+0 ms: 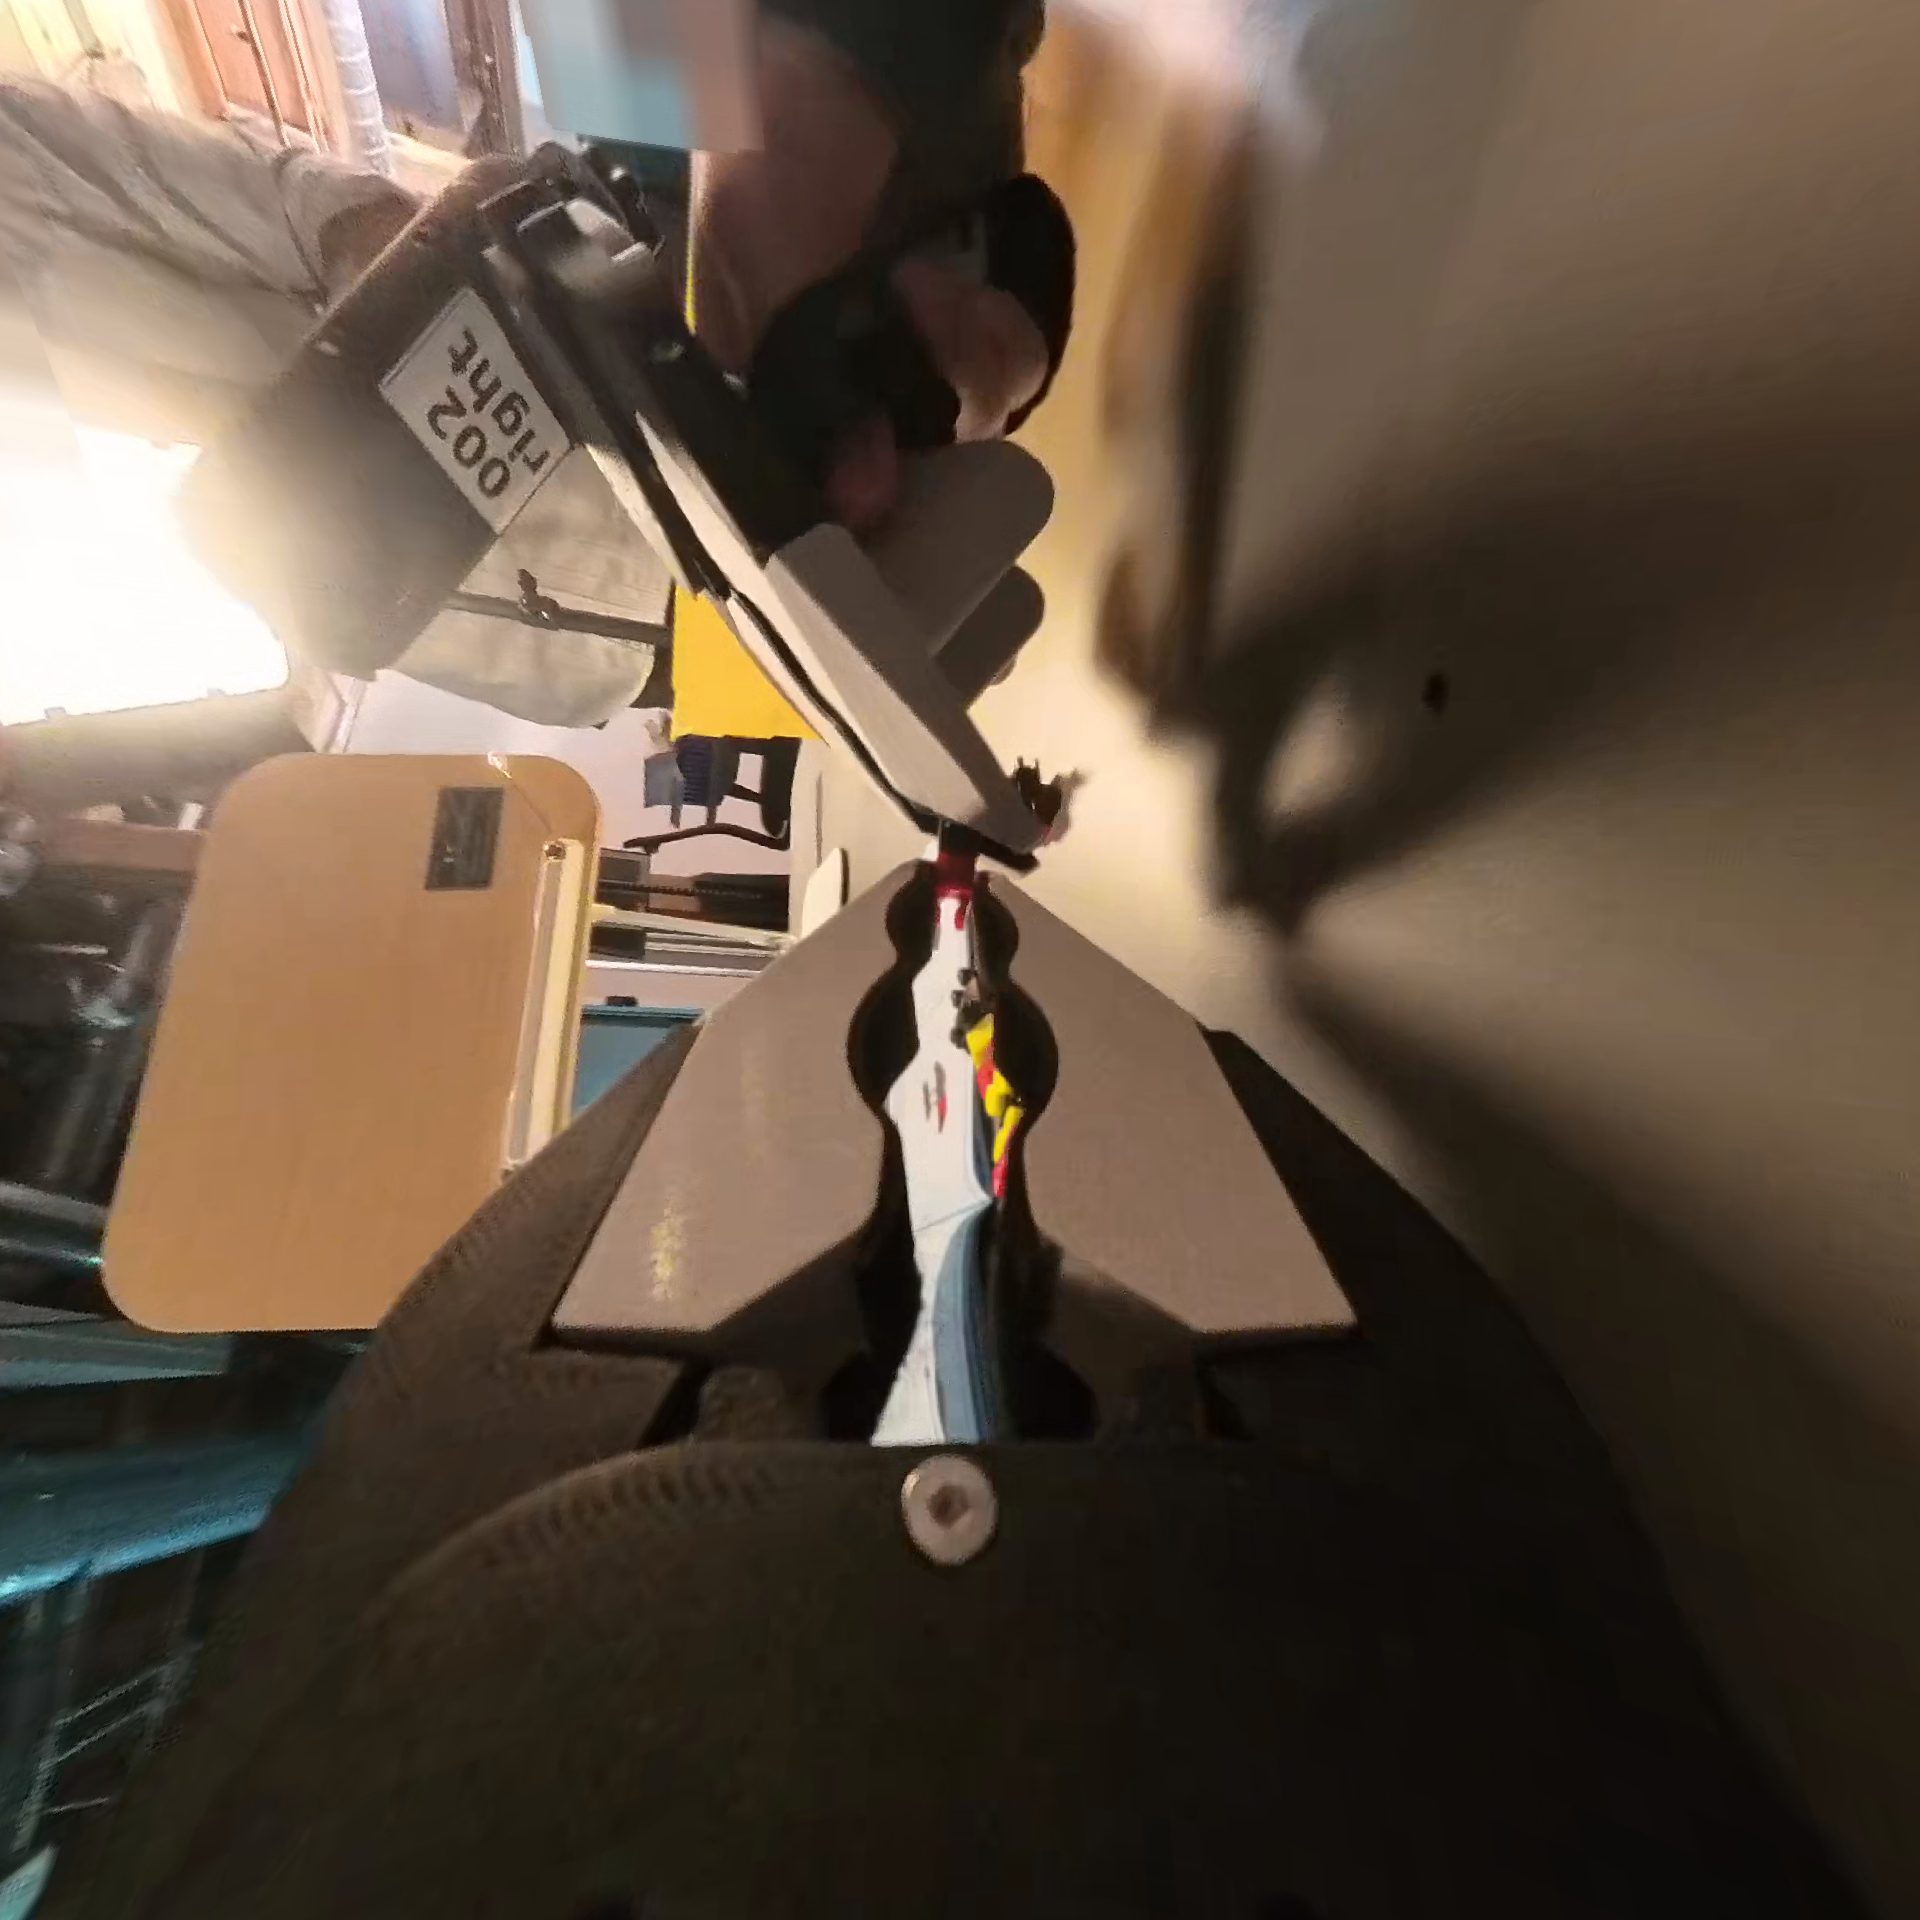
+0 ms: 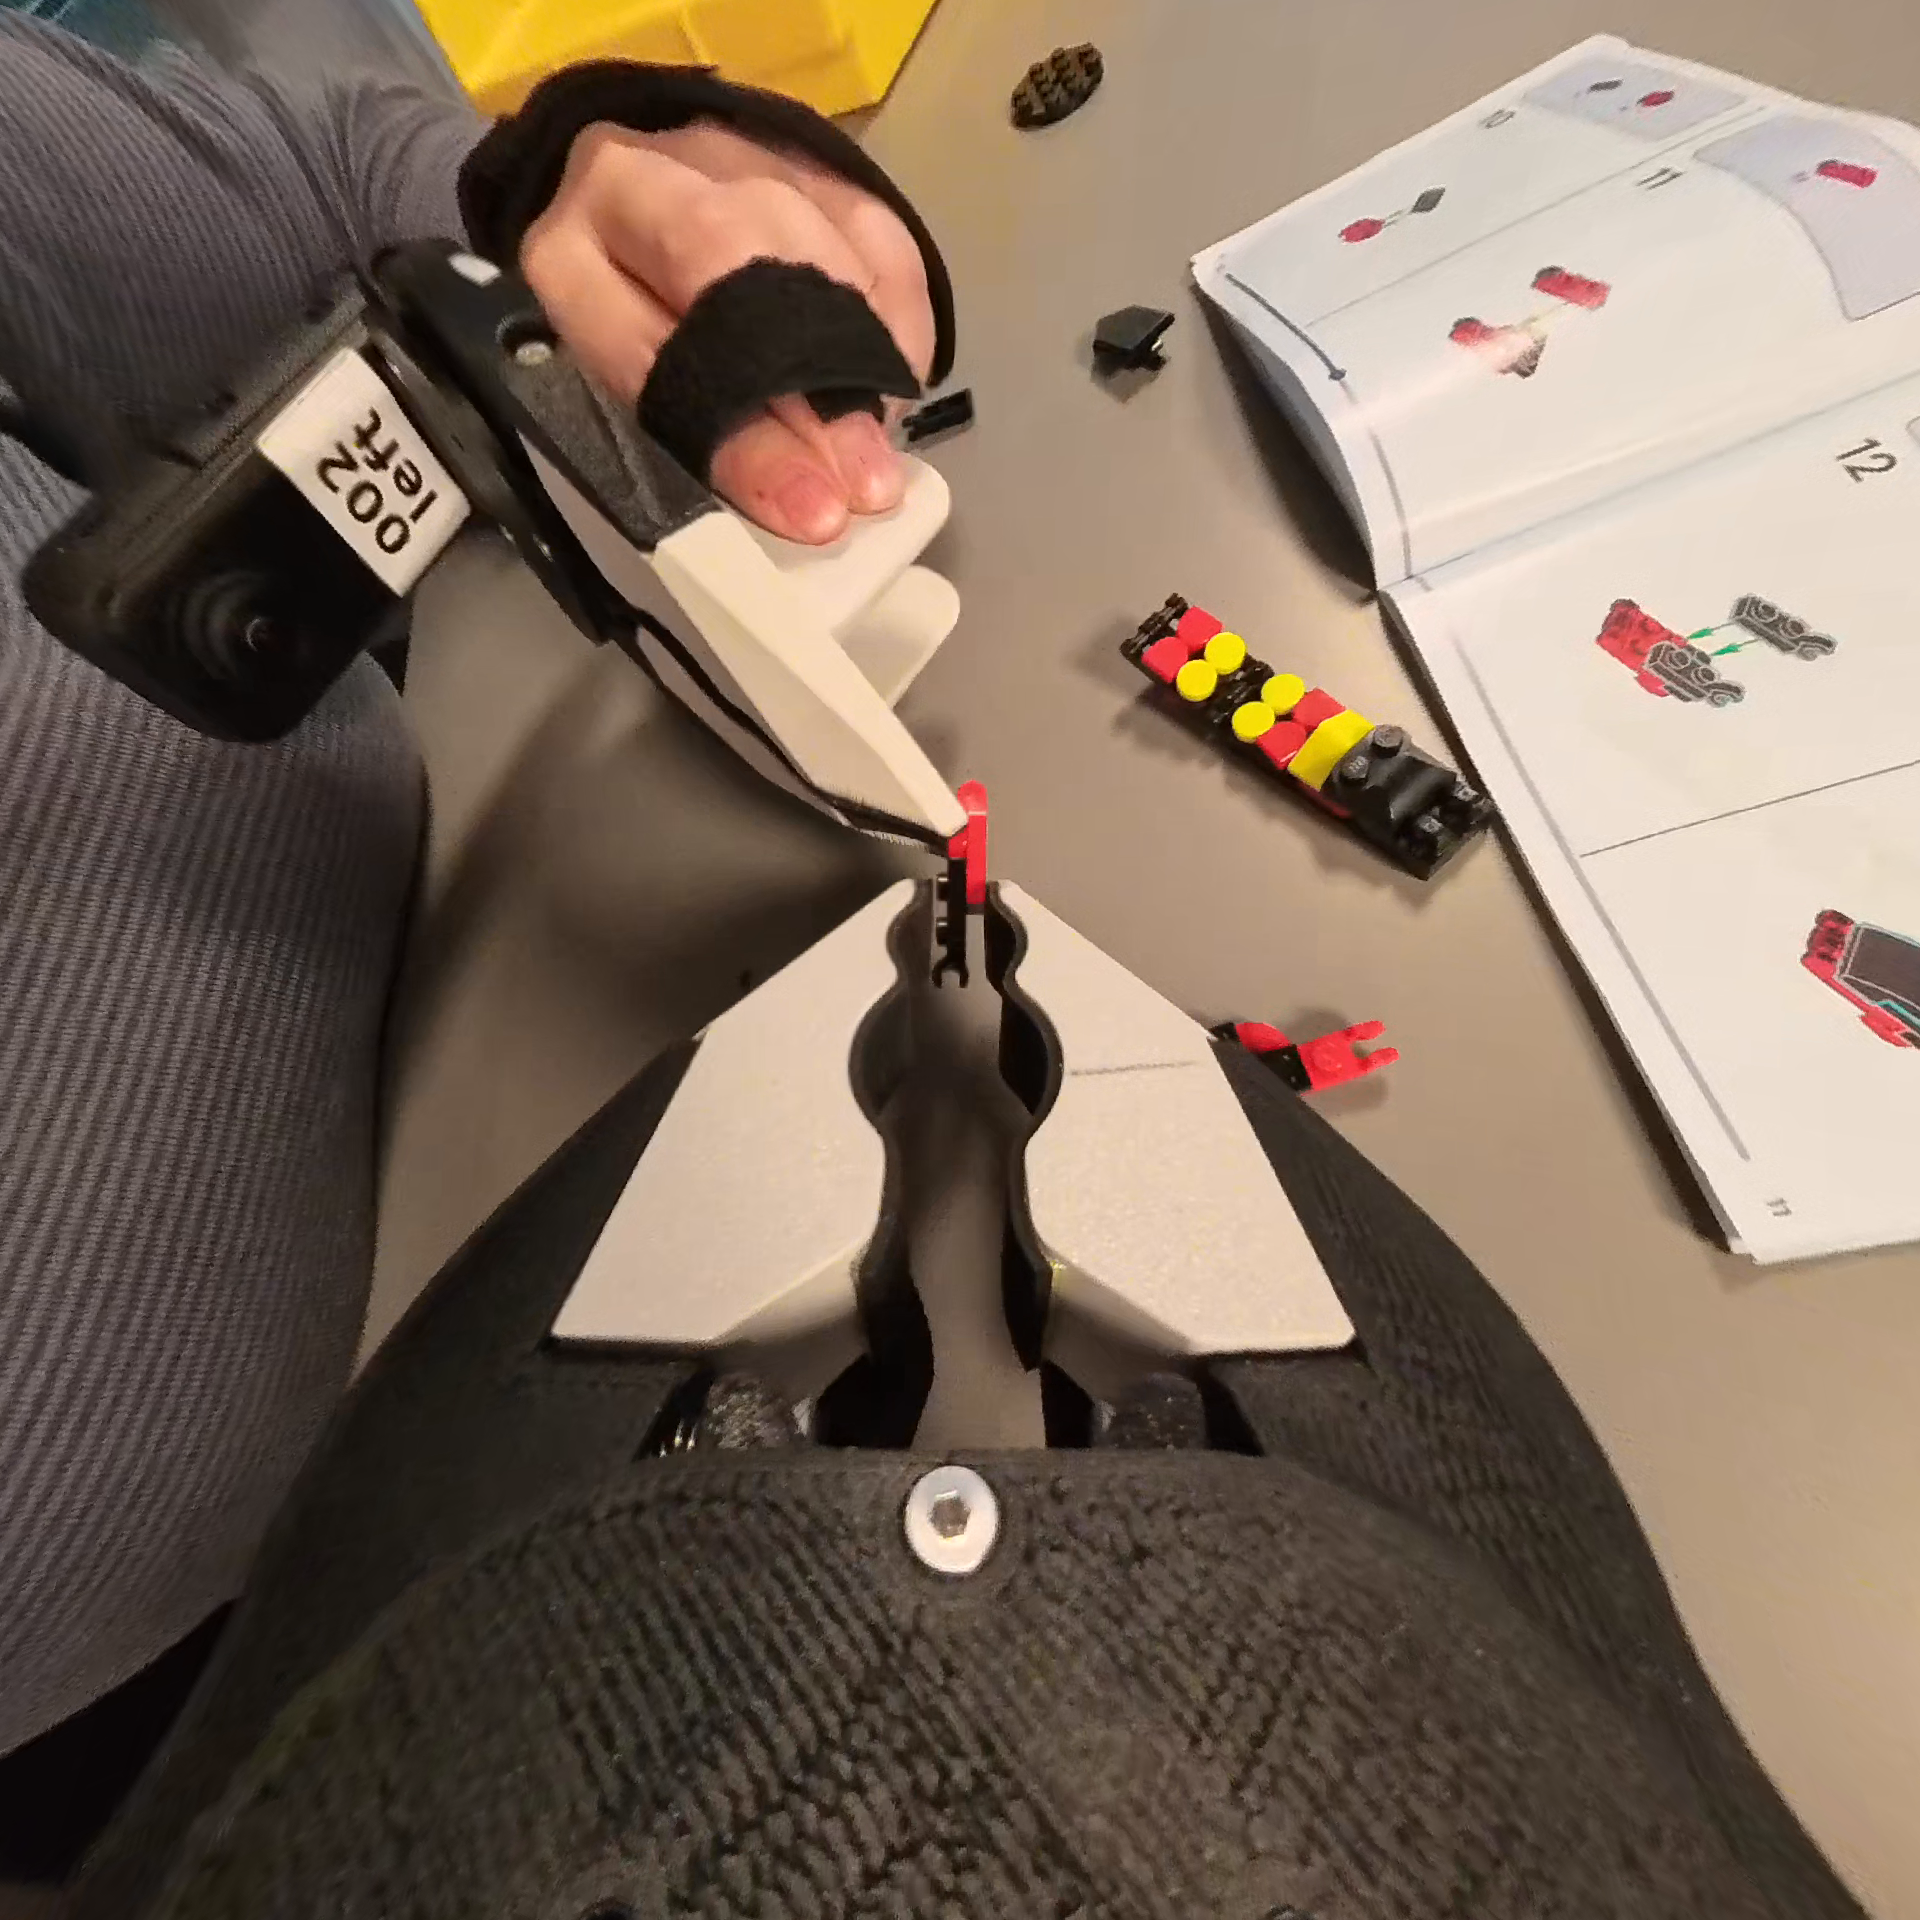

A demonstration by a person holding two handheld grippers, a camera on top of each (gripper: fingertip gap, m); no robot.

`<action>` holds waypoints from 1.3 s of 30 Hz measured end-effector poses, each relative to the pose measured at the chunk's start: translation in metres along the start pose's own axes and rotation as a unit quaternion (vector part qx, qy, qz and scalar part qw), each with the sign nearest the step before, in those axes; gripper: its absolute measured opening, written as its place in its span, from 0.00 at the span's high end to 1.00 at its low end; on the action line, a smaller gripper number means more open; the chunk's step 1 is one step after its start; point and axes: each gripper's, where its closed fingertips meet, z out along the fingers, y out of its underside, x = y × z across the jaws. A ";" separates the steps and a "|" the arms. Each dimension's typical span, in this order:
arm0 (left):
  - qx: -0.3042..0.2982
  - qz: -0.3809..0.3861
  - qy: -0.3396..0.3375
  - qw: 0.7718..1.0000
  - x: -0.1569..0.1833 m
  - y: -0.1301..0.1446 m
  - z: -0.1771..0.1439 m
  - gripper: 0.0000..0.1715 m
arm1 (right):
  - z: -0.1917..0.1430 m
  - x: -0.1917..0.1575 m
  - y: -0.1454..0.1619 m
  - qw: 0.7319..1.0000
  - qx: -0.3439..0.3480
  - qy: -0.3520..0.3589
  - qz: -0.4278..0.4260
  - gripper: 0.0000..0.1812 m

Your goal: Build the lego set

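- Each gripper carries one white label with black writing on its camera housing, and the open instruction booklet (image 2: pixel 1621 582) lies at the right of the grey table (image 2: pixel 1091 499), showing printed step numbers.
- Right gripper (image 2: pixel 961 904) is pinching a small black piece (image 2: pixel 948 930) at its fingertips.
- Left gripper (image 2: pixel 961 831) comes in from the upper left, tips pinched on a red piece (image 2: pixel 974 847) that touches the black one.
- In the left wrist view, the left gripper (image 1: pixel 961 883) points up, its fingers nearly together around the red piece (image 1: pixel 954 871).
- Beside the booklet lies one long black-red-yellow assembly (image 2: pixel 1304 732); below that, one red clip piece (image 2: pixel 1320 1055).
- Three loose black pieces (image 2: pixel 1132 335) sit left of the booklet.
- A strapped hand (image 2: pixel 727 312) grips the left gripper, fingers curled on its trigger.
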 end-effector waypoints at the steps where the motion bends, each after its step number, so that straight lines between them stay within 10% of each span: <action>1: -0.001 0.008 -0.002 1.000 0.000 0.000 0.000 0.96 | 0.000 0.000 0.000 1.000 0.000 -0.001 0.003 0.96; 20: -0.078 0.089 -0.050 0.992 -0.009 0.013 0.002 0.97 | 0.002 0.016 -0.013 0.995 0.037 0.089 -0.020 0.97; 27: -0.089 0.142 -0.074 0.983 -0.009 0.008 -0.016 0.97 | -0.027 0.066 -0.009 0.965 0.028 0.253 -0.068 0.97; 32: -0.134 0.075 -0.037 0.987 0.000 0.030 -0.017 0.96 | -0.015 0.050 -0.015 0.976 0.048 0.204 -0.065 0.97; 39: -0.121 -0.258 0.108 0.953 0.011 0.043 -0.018 0.95 | -0.015 0.047 -0.019 0.974 0.058 0.200 -0.088 0.97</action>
